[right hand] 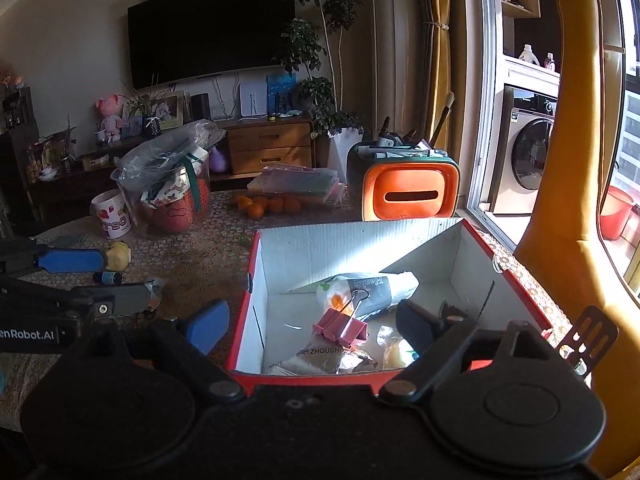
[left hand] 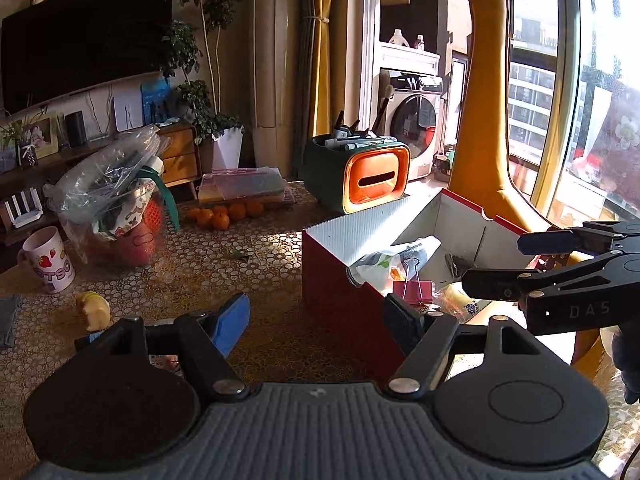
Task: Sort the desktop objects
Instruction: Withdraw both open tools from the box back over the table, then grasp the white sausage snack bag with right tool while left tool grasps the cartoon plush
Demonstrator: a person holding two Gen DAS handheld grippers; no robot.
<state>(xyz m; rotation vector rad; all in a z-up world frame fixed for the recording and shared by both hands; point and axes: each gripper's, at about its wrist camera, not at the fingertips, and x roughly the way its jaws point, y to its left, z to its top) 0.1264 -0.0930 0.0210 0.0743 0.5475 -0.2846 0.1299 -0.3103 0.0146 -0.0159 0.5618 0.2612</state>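
A red cardboard box (left hand: pixel 340 304) with a white inside (right hand: pixel 280 256) stands on the table. In it lie a pink binder clip (right hand: pixel 342 328), a white packet (right hand: pixel 372 286) and other wrapped items. My left gripper (left hand: pixel 320 324) is open and empty, its jaws either side of the box's near left corner. My right gripper (right hand: pixel 308 328) is open and empty above the box's front wall; it also shows in the left wrist view (left hand: pixel 496 264). A small yellow figure (left hand: pixel 94 310) and a small dark bottle (right hand: pixel 108 278) lie on the table to the left.
An orange-fronted desk organiser (left hand: pixel 360 178) holding pens stands behind the box. A mug (left hand: pixel 48 260), a plastic bag over a red basket (left hand: pixel 120 200), oranges (left hand: pixel 224 214) and flat plastic cases (left hand: pixel 244 186) sit further left. A yellow chair back (right hand: pixel 560 200) rises at the right.
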